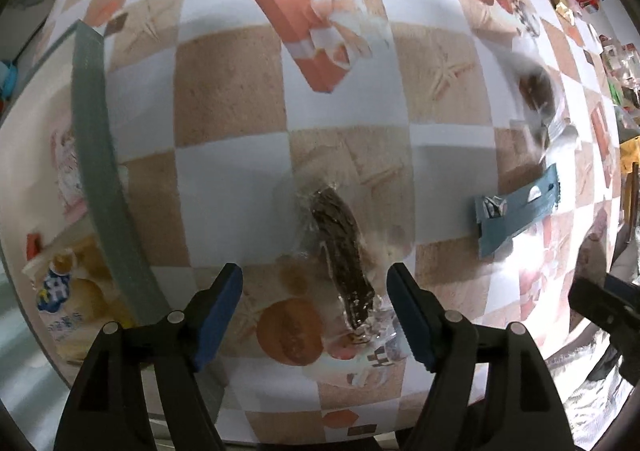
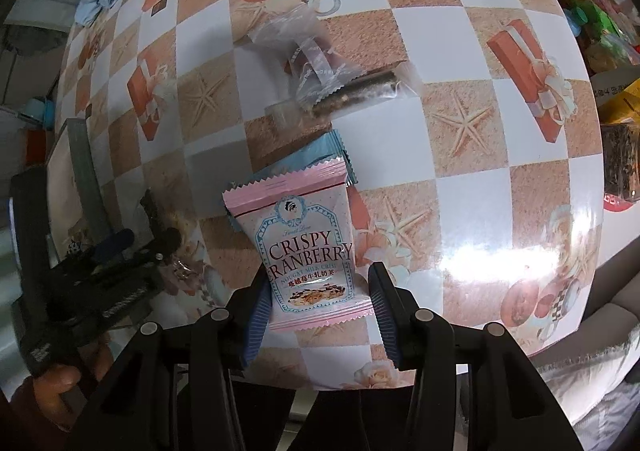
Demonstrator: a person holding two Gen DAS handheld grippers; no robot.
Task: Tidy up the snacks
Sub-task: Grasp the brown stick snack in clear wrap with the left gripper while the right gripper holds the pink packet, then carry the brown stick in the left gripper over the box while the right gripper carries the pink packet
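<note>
Pink foil glints low in the right wrist view, where the pink "Crispy Cranberry" nougat packet [image 2: 310,259] sits between the spread blue pads of the right tool [image 2: 318,305]; whether the pads actually touch it I cannot tell. A pale blue sachet [image 2: 320,155] peeks out from beneath the packet's top edge. Higher in the frame lies a clear-wrapped dark snack bar [image 2: 352,89] on the checkered oilcloth worktop [image 2: 460,155]. In the left wrist view the left tool [image 1: 314,305] is released, its pads wide, above another clear-wrapped dark bar [image 1: 340,247]. A grey-green tray rim [image 1: 96,147] curves down the left side.
</note>
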